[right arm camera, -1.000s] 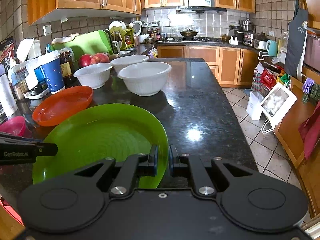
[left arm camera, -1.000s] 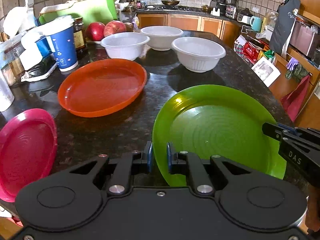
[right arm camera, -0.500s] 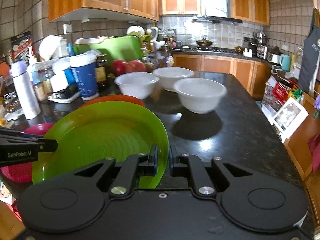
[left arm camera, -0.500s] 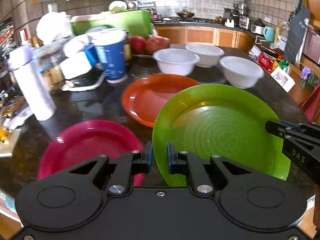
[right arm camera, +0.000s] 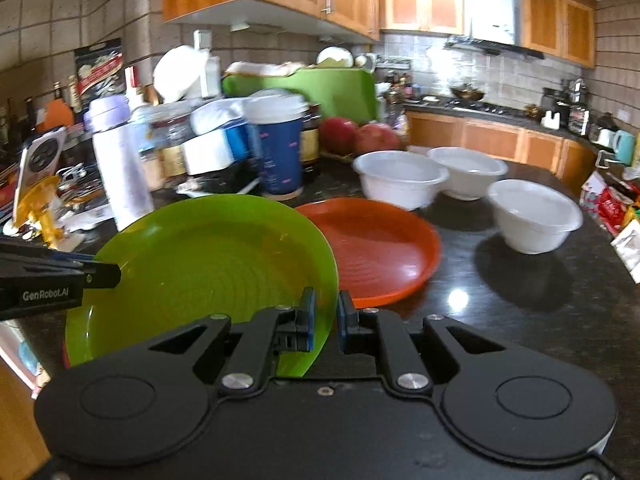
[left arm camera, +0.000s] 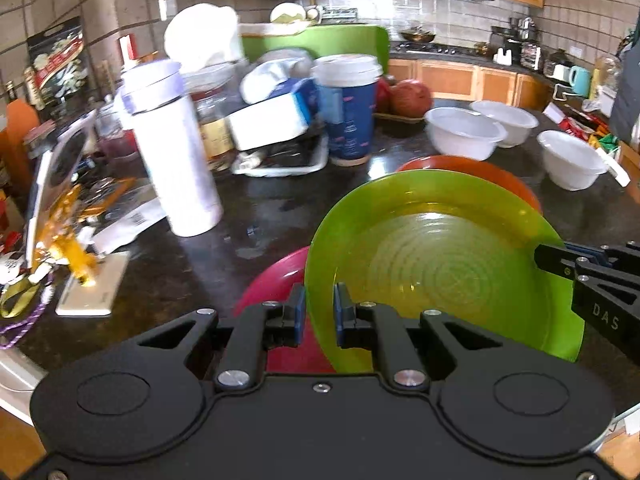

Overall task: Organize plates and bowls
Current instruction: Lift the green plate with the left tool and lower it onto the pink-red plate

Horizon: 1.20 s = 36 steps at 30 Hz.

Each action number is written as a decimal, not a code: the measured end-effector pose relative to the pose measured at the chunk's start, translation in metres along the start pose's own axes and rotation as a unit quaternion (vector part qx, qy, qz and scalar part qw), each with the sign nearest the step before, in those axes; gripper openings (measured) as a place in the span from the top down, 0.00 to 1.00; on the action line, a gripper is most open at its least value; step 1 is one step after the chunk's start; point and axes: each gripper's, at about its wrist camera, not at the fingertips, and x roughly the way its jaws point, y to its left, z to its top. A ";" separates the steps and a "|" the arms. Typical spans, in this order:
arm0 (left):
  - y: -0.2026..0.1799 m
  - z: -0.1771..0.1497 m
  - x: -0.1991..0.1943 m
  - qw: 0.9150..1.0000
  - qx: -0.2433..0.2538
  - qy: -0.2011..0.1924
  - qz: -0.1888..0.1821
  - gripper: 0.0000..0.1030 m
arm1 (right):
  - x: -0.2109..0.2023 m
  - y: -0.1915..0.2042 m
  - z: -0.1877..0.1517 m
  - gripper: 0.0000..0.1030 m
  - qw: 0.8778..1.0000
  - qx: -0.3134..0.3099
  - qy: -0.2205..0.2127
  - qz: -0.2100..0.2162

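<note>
green plate (left arm camera: 440,264), both grippers (left arm camera: 320,312) (right arm camera: 324,318) clamped on its rim: we risk it slipping and clipping the pink plate (left arm camera: 276,280) below.

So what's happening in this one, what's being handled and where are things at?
A person is tidying plates and bowls on a dark kitchen counter with a gripper in each hand. The left gripper and right gripper are both shut on opposite edges of the green plate, holding it above the pink plate. The orange plate lies on the counter behind it, with three white bowls unstacked further back.
</note>
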 end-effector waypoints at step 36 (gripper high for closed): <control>0.052 -0.009 0.034 0.999 0.015 0.019 -0.035 0.72 | 0.032 0.050 -0.012 0.80 0.999 0.020 0.025 -0.033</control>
